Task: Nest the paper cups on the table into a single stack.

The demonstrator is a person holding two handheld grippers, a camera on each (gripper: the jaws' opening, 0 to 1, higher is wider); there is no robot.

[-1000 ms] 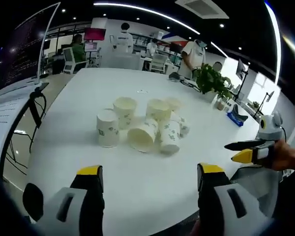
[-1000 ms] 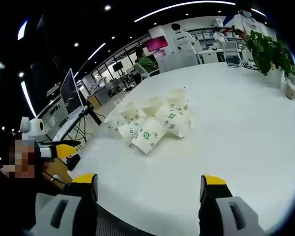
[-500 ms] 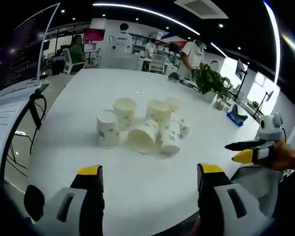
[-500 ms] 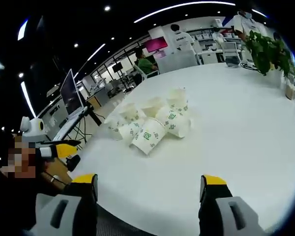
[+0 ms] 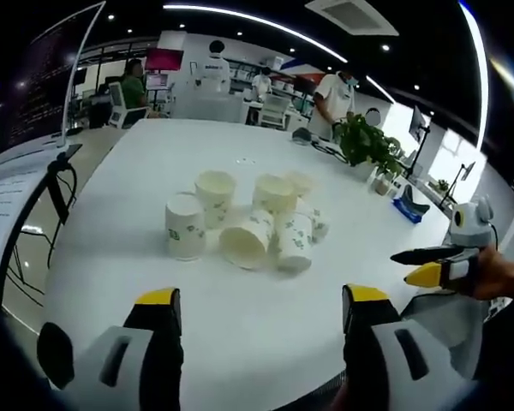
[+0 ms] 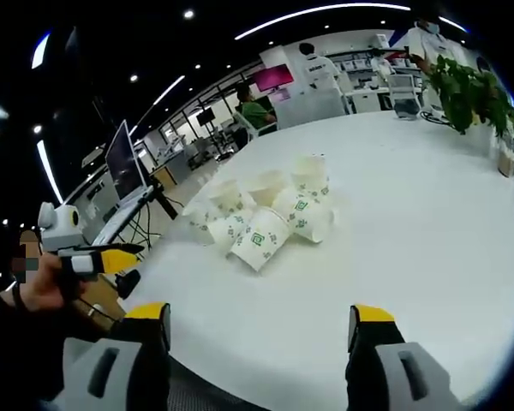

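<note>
Several white paper cups with green prints stand in a loose cluster (image 5: 248, 218) mid-table on the white table (image 5: 240, 351). One cup (image 5: 185, 226) stands upside down at the cluster's left. Another (image 5: 247, 241) lies on its side with its mouth towards me, and an upright one (image 5: 216, 197) stands behind. My left gripper (image 5: 261, 306) hovers open near the table's edge, well short of the cups. The right gripper (image 5: 424, 264) shows at the right, held in a hand. From the other side, the cluster (image 6: 265, 218) lies ahead of my open right gripper (image 6: 261, 318). The left gripper (image 6: 98, 257) shows at the left.
A potted plant (image 5: 364, 141) stands at the table's far right edge (image 6: 471, 90), with a blue object (image 5: 411, 205) beside it. A monitor on a stand (image 5: 43, 81) is off the table's left side. People and desks fill the room behind.
The cups have not moved. Both views have shifted only slightly; in the right gripper view the hand with the left gripper sits a little higher.
</note>
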